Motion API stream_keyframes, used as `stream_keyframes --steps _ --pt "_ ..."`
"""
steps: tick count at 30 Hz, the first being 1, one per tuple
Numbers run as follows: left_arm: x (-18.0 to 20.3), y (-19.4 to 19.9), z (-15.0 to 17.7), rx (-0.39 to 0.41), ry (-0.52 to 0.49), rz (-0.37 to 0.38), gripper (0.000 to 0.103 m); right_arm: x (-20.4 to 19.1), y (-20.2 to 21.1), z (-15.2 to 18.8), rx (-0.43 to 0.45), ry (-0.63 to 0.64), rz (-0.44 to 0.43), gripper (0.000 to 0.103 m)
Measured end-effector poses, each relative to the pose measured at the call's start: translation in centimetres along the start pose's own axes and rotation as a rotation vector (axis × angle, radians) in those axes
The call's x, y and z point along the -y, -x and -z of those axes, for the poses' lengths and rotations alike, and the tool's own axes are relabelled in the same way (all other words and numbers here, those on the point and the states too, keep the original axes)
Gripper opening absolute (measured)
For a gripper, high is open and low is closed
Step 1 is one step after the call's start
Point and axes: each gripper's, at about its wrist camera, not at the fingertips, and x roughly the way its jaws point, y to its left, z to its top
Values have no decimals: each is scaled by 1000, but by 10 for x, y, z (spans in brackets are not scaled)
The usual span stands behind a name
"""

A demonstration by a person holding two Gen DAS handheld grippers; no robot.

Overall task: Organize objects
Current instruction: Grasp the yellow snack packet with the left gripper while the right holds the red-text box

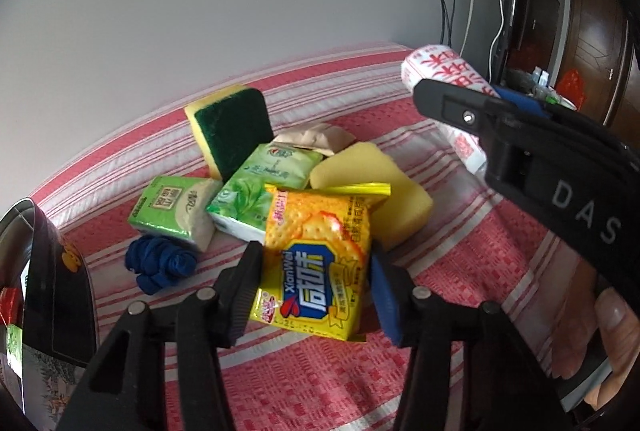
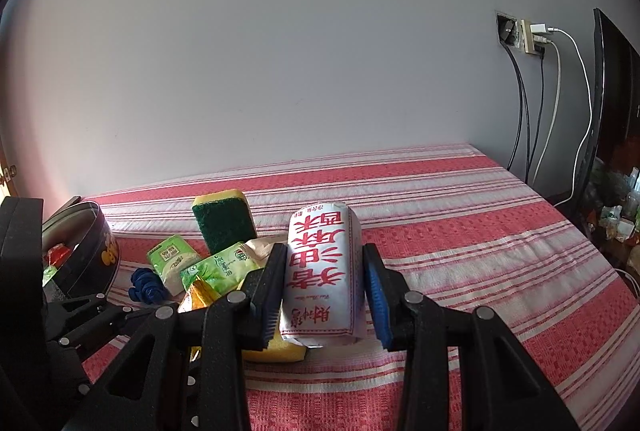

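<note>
Snack packets [image 1: 316, 259] and sponges [image 1: 372, 195] on red-striped bedspread [image 2: 460, 215], grey wall [image 2: 320, 51] behind.

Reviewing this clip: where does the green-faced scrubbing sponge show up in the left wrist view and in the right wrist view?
Left wrist view: the scrubbing sponge stands on edge left of centre, behind the green tissue packs.
Right wrist view: the scrubbing sponge stands lower left of centre, beyond the pile and left of the white roll with red characters.
Shared landmark: the blue knotted cloth, at the pile's left edge in both views.
</note>
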Motion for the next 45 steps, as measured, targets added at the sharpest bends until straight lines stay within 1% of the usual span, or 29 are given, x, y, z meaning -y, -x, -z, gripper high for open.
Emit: stream_keyframes --steps 4,8,15,17,21,30,36,45 --pt "-6 3 1 20 27 -11 51 -2 3 1 10 5 8 40" --pt "-15 13 1 76 64 -68 51 -4 4 0 23 15 11 40" --pt "-33 34 7 197 117 -217 51 -18 4 -1 51 47 1 40" --pt "-40 36 9 216 136 -247 51 -20 4 -1 57 48 -9 40" --pt "-57 38 10 233 193 -282 51 -19 4 -1 69 26 -25 40" --pt "-64 50 18 278 248 -322 51 -36 6 -1 100 61 -45 40" --pt "-68 60 25 310 260 -358 51 -46 9 0 114 74 -59 40" --pt "-75 67 29 324 290 -362 51 -60 12 3 123 90 -75 40"
